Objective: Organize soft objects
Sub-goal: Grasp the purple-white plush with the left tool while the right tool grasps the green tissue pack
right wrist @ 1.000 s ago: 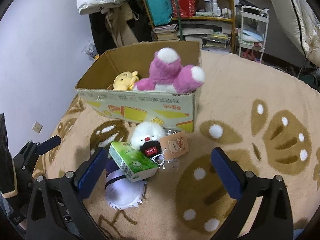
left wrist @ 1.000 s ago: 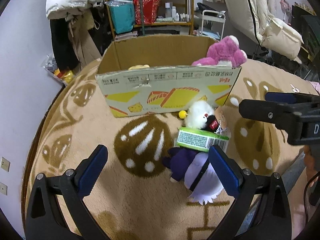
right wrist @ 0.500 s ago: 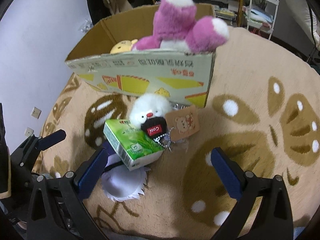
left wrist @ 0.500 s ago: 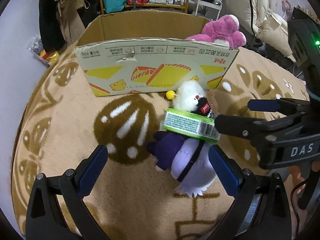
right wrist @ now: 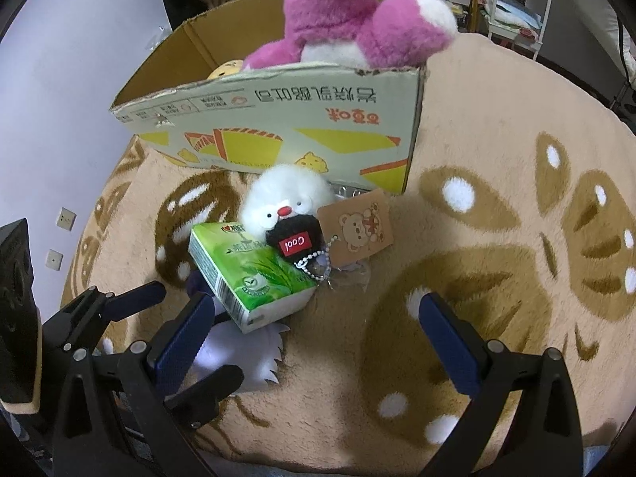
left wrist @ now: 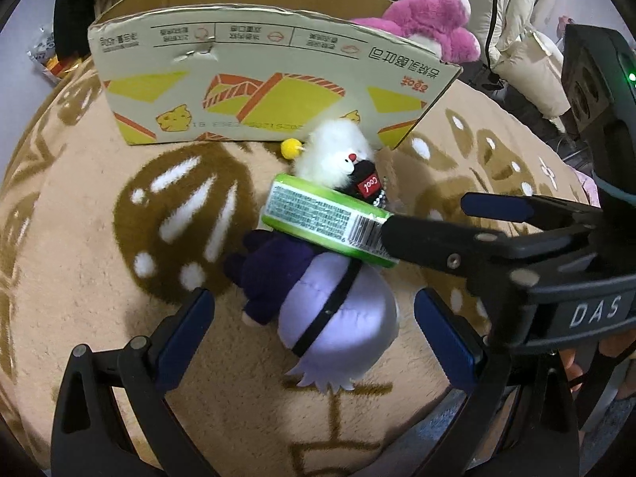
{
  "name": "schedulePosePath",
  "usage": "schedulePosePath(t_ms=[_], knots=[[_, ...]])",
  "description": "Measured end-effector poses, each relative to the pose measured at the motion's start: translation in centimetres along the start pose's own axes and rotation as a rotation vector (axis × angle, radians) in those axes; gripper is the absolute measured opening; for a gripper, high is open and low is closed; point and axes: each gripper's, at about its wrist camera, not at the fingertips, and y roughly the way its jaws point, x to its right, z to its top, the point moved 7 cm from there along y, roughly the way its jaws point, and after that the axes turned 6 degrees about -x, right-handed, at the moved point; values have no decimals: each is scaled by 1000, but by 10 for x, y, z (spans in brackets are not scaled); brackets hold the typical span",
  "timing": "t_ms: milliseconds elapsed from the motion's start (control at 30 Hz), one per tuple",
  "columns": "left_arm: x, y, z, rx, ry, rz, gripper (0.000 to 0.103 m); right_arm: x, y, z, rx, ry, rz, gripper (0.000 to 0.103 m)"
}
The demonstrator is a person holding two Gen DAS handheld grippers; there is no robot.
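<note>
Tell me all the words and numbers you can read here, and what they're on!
"Cool": red tag on the black hat of the white fluffy toy.
"DAS": side of the right gripper.
Cardboard box: big printed characters, upside down; the small boxes and number line are too blurry.
Green tissue pack: small print and barcode digits unreadable.

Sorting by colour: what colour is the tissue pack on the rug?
Green and white tissue pack, with a grass-blade print on top; the right wrist view shows it best.

Both wrist views close above tissue pack (left wrist: 326, 220) (right wrist: 254, 274).
</note>
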Motion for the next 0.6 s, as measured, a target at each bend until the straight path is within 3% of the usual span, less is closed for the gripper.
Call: schedulePosePath(t_ms=[200, 467, 600], knots=[[-7, 11, 1, -12, -65, 22, 100, -1, 7, -1, -26, -3, -16, 103], [-2, 27, -3, -61, -61, 11, 98, -3, 20, -4, -57, 26, 19, 103], [1, 32, -3, -63, -68, -6, 91, -5, 25, -6, -60, 29, 24, 103]])
